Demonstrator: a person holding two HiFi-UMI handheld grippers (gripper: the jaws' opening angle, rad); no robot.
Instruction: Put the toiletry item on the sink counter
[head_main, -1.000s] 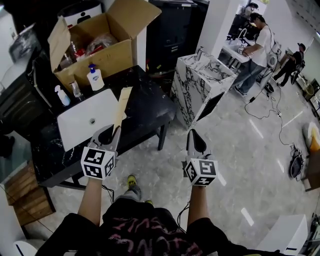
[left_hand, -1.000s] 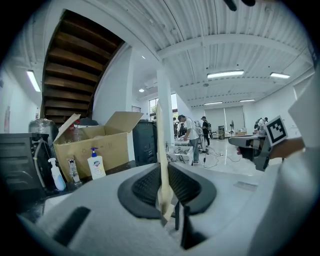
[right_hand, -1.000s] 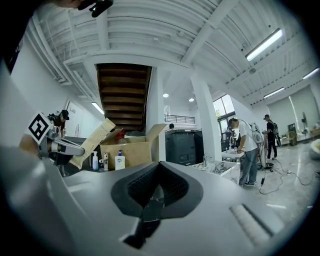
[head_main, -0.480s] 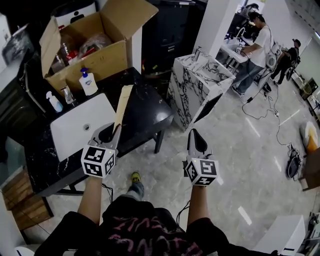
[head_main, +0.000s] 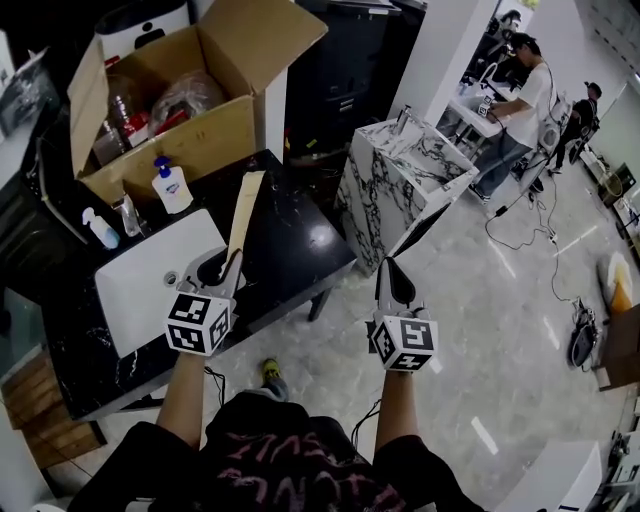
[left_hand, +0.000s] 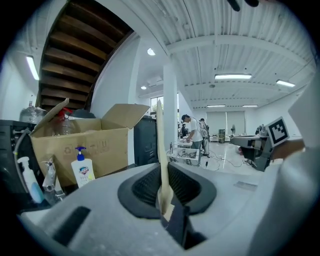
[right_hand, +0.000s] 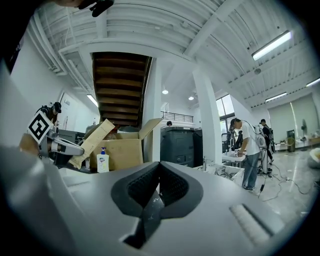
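Observation:
A long flat tan carton stands upright with my left gripper shut on its lower end, above the front edge of the black sink counter, beside the white basin. In the left gripper view the carton rises from between the pressed pads of the left gripper. My right gripper hovers over the floor to the right of the counter, shut and holding nothing. The right gripper view shows its pads meeting, with the carton to the left.
On the counter's far side stand a pump soap bottle, a small spray bottle, a faucet and an open cardboard box. A marble cabinet is to the right. People work further back.
The counter and basin have slid closer and lower in the head view, so the left gripper with the carton is now over the counter's front edge. Both grippers keep their pose.

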